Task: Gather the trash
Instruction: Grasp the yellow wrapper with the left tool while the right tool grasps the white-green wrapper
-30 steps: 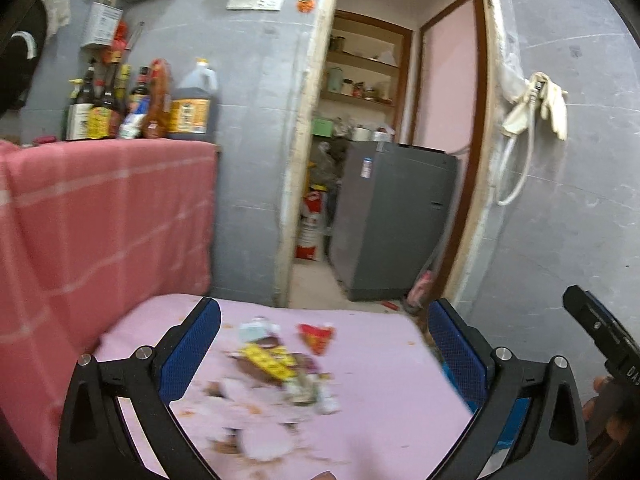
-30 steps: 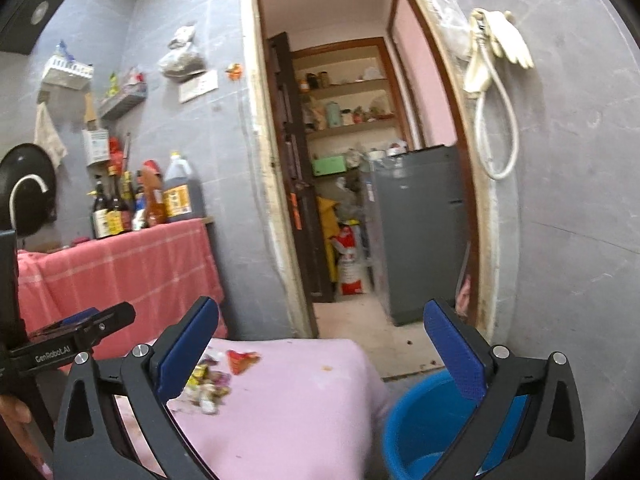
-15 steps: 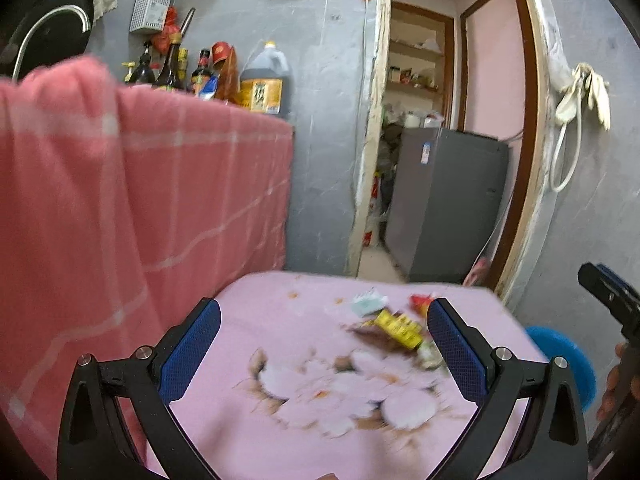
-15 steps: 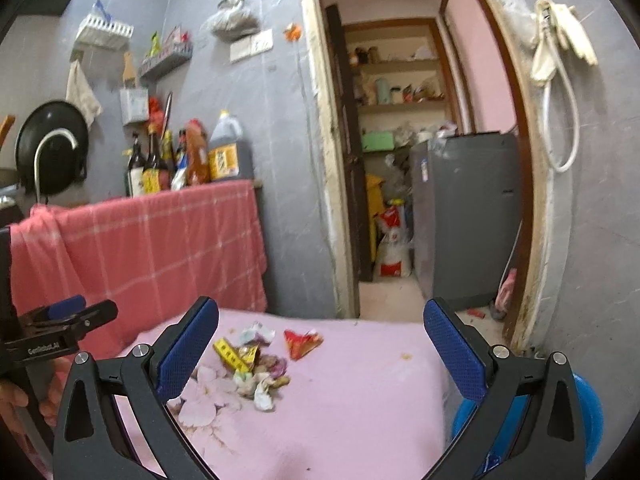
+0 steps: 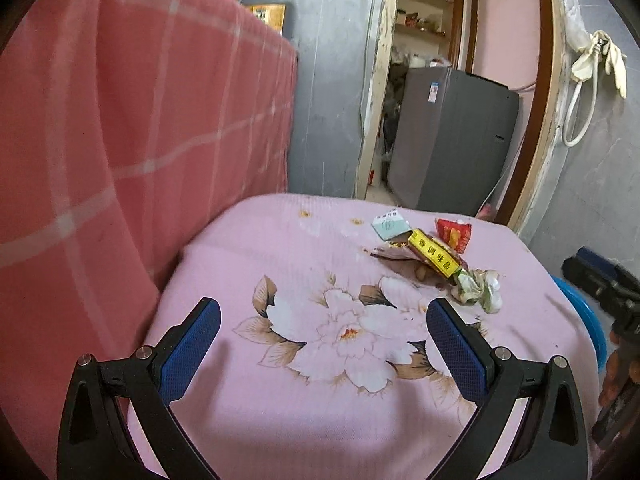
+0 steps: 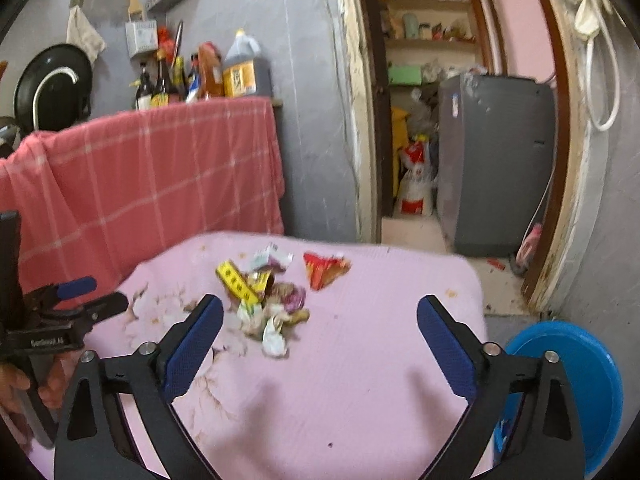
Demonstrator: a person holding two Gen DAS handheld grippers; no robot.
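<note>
A pile of trash lies on the pink flowered cloth (image 5: pixel 304 280) of a low table: a yellow wrapper (image 5: pixel 434 256), a red packet (image 5: pixel 454 232), a pale green packet (image 5: pixel 390 226) and crumpled paper (image 5: pixel 480 286). In the right wrist view the yellow wrapper (image 6: pixel 236 284), red packet (image 6: pixel 324 268) and crumpled paper (image 6: pixel 272 328) lie just beyond the fingers. My left gripper (image 5: pixel 324 344) is open and empty over the flower print, left of the pile. My right gripper (image 6: pixel 320 342) is open and empty, above the cloth (image 6: pixel 360 360) near the pile.
A blue bucket (image 6: pixel 568 396) stands on the floor right of the table; its rim shows in the left wrist view (image 5: pixel 588 320). A red checked cloth (image 6: pixel 140 172) covers a counter with bottles (image 6: pixel 200 76) at the left. A doorway with a grey appliance (image 6: pixel 492 160) lies behind.
Both grippers have dropped and tilted down toward the table. The left one swung left, so the trash now lies at its right. The right one moved closer to the pile.
</note>
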